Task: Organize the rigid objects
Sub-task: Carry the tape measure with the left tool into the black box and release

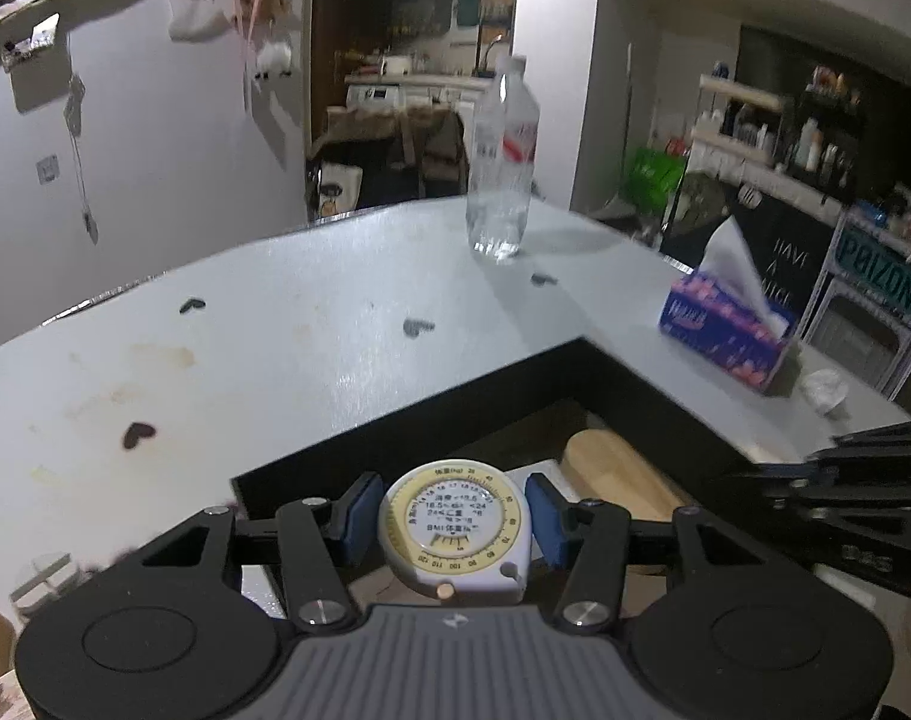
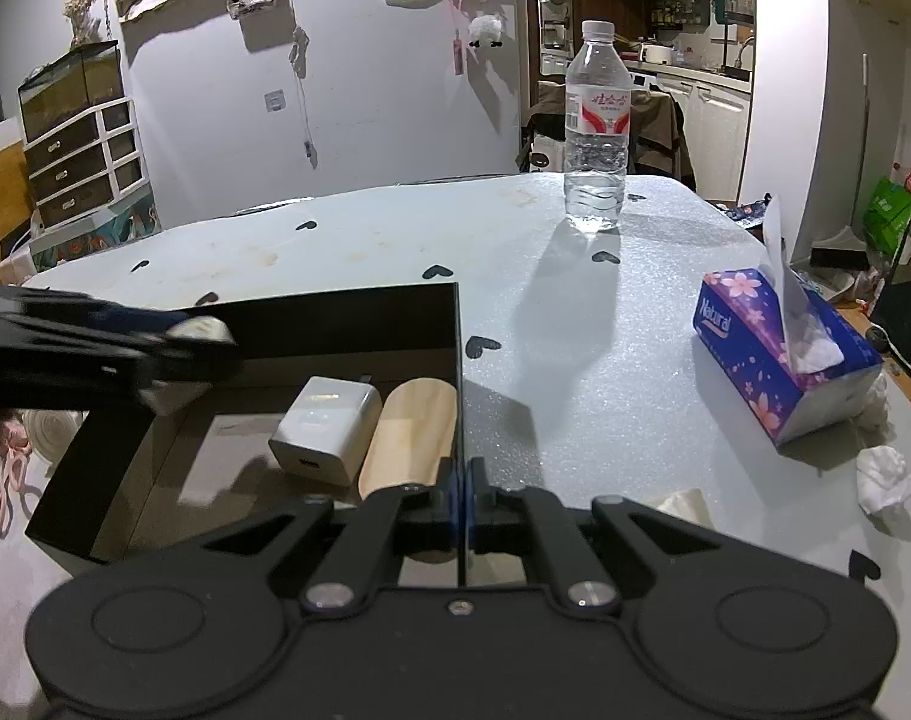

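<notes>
My left gripper (image 1: 449, 507) is shut on a round white and yellow tape measure (image 1: 455, 531) and holds it above the black open box (image 1: 431, 402). In the right wrist view the left gripper (image 2: 197, 336) comes in from the left over the box, tape measure (image 2: 200, 329) at its tip. My right gripper (image 2: 462, 495) is shut on the right wall of the black box (image 2: 457, 360). Inside the box lie a white charger (image 2: 326, 429) and a pale wooden piece (image 2: 410, 435), which also shows in the left wrist view (image 1: 617, 474).
A clear water bottle (image 2: 596, 132) stands at the table's far side, also in the left wrist view (image 1: 503, 162). A purple tissue box (image 2: 782, 348) sits at the right with crumpled tissues (image 2: 884, 480) beside it. The grey table (image 2: 575, 330) has small black heart marks.
</notes>
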